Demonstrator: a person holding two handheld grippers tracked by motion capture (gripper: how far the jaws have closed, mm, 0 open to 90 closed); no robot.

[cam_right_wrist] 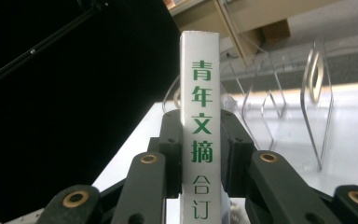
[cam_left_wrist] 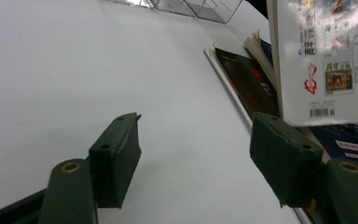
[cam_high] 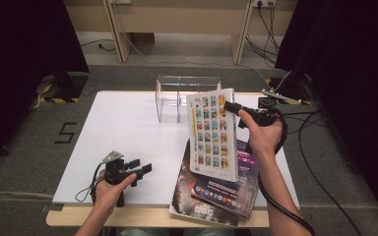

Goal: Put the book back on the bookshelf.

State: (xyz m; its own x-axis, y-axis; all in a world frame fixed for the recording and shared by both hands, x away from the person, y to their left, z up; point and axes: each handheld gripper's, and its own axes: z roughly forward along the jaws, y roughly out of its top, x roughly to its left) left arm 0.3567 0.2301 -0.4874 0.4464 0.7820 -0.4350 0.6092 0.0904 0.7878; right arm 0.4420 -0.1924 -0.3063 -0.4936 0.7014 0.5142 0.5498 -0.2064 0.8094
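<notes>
High view: your right gripper [cam_high: 232, 109] pinches the white book [cam_high: 211, 132] by its spine, left gripper [cam_high: 140, 167] gapes empty, so it may swing loose

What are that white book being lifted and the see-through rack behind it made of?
White book: paper, apparently with a glossy printed cover; light glares off it in the left gripper view, where page edges show on the pile below. Rack: looks like clear acrylic, though glass isn't ruled out; the table shows through its walls.
</notes>
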